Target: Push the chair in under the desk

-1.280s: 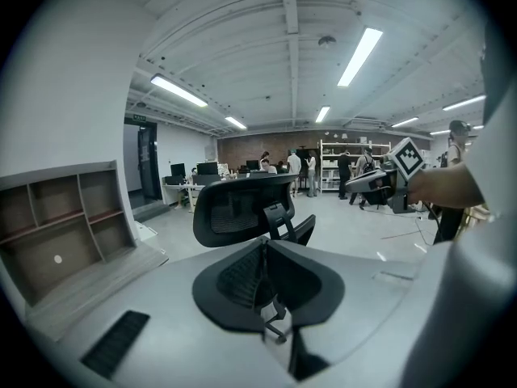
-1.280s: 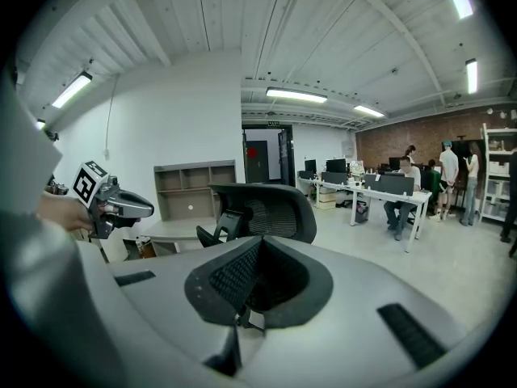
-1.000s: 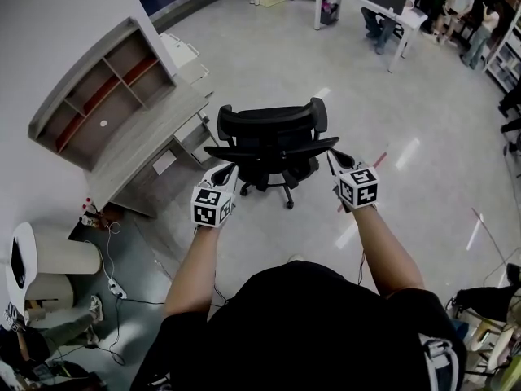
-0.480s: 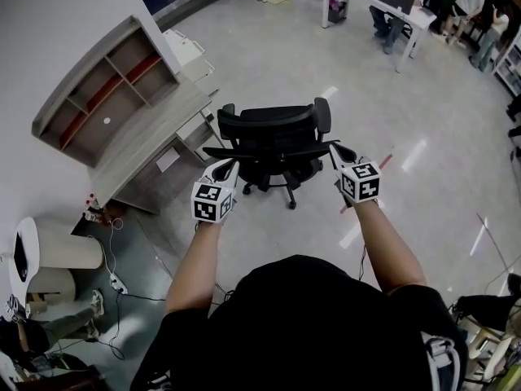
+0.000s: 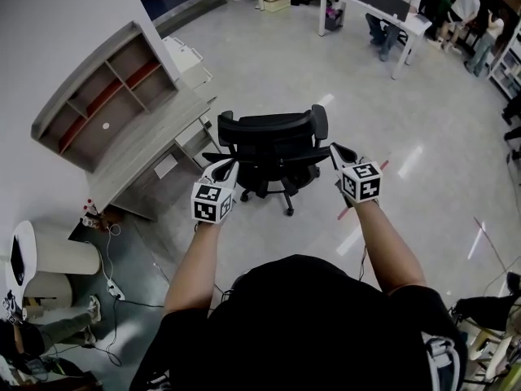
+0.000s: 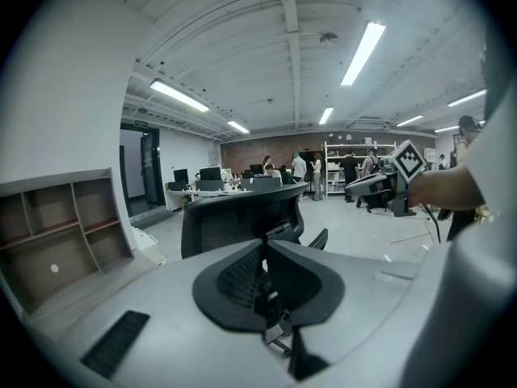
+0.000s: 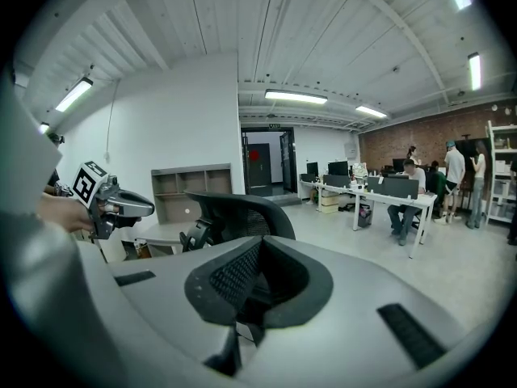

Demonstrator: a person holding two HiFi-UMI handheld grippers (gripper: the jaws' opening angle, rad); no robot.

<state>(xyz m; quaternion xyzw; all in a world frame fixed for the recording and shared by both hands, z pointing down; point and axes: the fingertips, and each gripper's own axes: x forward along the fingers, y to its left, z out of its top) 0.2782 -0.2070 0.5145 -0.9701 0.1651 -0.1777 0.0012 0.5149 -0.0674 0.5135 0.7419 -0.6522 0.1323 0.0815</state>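
Note:
A black mesh office chair [image 5: 273,147] stands on the grey floor, its back turned to me and its seat facing the grey desk [image 5: 151,141] at the left. My left gripper [image 5: 227,168] is shut, its tip against the left end of the chair's back. At the right end, my right gripper [image 5: 334,152] is shut too. In the left gripper view the closed jaws [image 6: 262,245] hold nothing and the chair's back [image 6: 234,217] rises just beyond them. The right gripper view shows the same: closed jaws [image 7: 260,245], chair back [image 7: 234,212] ahead.
A hutch with open shelves [image 5: 102,88] sits on the desk against the white wall. A white drawer unit [image 5: 186,55] stands beside it. A power strip and cables [image 5: 114,283] lie on the floor at lower left. People sit at white tables [image 5: 383,6] far behind.
The chair and both grippers have edged slightly forward, toward the desk. The jaws stayed shut throughout.

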